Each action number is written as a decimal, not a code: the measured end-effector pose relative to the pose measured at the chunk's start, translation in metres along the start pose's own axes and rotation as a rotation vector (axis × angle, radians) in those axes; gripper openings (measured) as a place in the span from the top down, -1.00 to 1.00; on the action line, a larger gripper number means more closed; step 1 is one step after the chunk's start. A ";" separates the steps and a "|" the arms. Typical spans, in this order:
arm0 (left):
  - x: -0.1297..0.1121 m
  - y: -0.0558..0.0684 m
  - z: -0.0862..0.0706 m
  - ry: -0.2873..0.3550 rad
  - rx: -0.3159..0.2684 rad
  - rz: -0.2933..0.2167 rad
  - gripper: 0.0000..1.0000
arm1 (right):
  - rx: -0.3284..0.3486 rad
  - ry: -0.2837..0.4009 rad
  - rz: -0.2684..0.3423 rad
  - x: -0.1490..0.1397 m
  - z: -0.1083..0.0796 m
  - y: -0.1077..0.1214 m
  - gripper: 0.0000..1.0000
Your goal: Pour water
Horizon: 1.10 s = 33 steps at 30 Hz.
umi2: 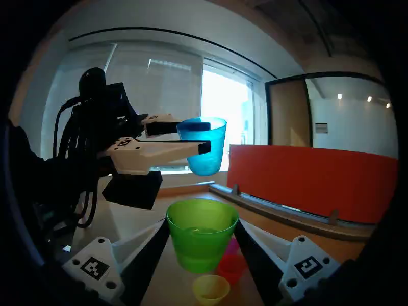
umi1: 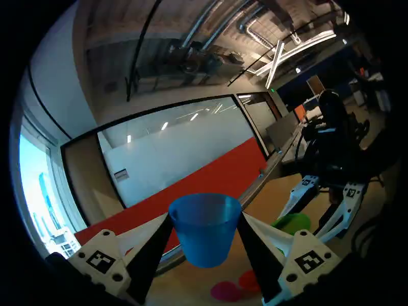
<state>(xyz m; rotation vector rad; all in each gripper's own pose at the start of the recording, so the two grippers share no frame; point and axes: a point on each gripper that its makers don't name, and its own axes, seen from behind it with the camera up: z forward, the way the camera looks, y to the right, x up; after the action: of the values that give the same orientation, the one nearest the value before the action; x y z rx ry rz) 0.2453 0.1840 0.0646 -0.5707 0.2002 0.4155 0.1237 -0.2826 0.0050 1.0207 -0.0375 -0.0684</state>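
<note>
The blue cup [umi1: 205, 239] is held upright, high above the table [umi2: 278, 237], between the two fingers of the left gripper [umi1: 204, 220]. Both fingers press on its wall just below the rim. The green cup [umi2: 202, 239] is clamped the same way, fingers closed on its sides, in the right gripper [umi2: 203, 223]. It sits lower than the blue cup and apart from it. A level line inside the green cup suggests water, but this cannot be confirmed.

For a clean pour, the rims should be brought close, the receiving cup kept level, and the pouring cup tilted slowly. Small cups, among them a yellow cup [umi2: 210, 288] and a red cup [umi2: 232, 266], stand on the table below.
</note>
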 end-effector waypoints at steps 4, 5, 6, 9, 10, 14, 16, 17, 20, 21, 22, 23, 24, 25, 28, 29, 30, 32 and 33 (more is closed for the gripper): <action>0.002 -0.001 -0.003 0.012 -0.018 -0.109 -0.72 | -0.003 0.005 0.005 0.003 -0.002 0.001 -0.81; 0.003 -0.002 -0.003 0.013 -0.018 -0.129 -0.72 | -0.004 0.007 0.005 0.003 -0.002 0.001 -0.81; 0.003 -0.003 -0.003 0.012 -0.018 -0.147 -0.72 | -0.004 0.008 0.006 0.004 -0.003 0.001 -0.81; 0.000 -0.006 -0.004 0.004 -0.015 -0.189 -0.72 | -0.007 0.012 0.007 0.007 -0.004 0.001 -0.81; -0.001 -0.006 -0.005 0.000 -0.013 -0.195 -0.72 | -0.009 0.012 0.007 0.007 -0.004 0.002 -0.81; -0.009 -0.009 -0.008 -0.017 0.000 -0.202 -0.72 | -0.017 0.014 0.006 0.010 -0.005 0.003 -0.81; -0.015 -0.012 -0.009 -0.032 0.018 -0.199 -0.72 | -0.024 0.013 0.004 0.012 -0.006 0.004 -0.81; -0.019 -0.014 -0.009 -0.040 0.028 -0.197 -0.72 | -0.029 0.013 0.003 0.013 -0.007 0.004 -0.81; -0.029 -0.020 -0.012 -0.057 0.056 -0.205 -0.72 | -0.048 0.012 -0.001 0.015 -0.010 0.008 -0.81; -0.031 -0.022 -0.012 -0.061 0.064 -0.209 -0.72 | -0.054 0.011 -0.002 0.016 -0.011 0.010 -0.81; -0.034 -0.024 -0.014 -0.065 0.072 -0.214 -0.72 | -0.062 0.009 -0.002 0.016 -0.013 0.012 -0.81; -0.037 -0.026 -0.015 -0.068 0.079 -0.219 -0.72 | -0.070 0.008 -0.003 0.016 -0.015 0.014 -0.81; -0.039 -0.029 -0.017 -0.071 0.086 -0.223 -0.72 | -0.077 0.006 -0.003 0.016 -0.017 0.016 -0.81; -0.043 -0.032 -0.019 -0.077 0.097 -0.226 -0.72 | -0.088 0.004 -0.003 0.016 -0.019 0.019 -0.81; -0.051 -0.040 -0.025 -0.092 0.127 -0.231 -0.72 | -0.119 -0.005 -0.005 0.015 -0.026 0.028 -0.81; -0.054 -0.043 -0.027 -0.096 0.137 -0.233 -0.72 | -0.130 -0.009 -0.006 0.014 -0.029 0.031 -0.81; -0.057 -0.046 -0.029 -0.100 0.146 -0.234 -0.72 | -0.141 -0.013 -0.008 0.014 -0.032 0.034 -0.81; -0.063 -0.050 -0.034 -0.108 0.162 -0.238 -0.72 | -0.169 -0.020 -0.013 0.013 -0.038 0.041 -0.81; -0.066 -0.052 -0.037 -0.111 0.170 -0.240 -0.72 | -0.182 -0.023 -0.015 0.012 -0.042 0.045 -0.81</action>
<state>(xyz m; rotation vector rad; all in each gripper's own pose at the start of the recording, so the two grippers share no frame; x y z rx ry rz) 0.2065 0.1024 0.0787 -0.3972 0.0580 0.1944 0.1405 -0.2247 0.0213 0.8380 -0.0437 -0.0956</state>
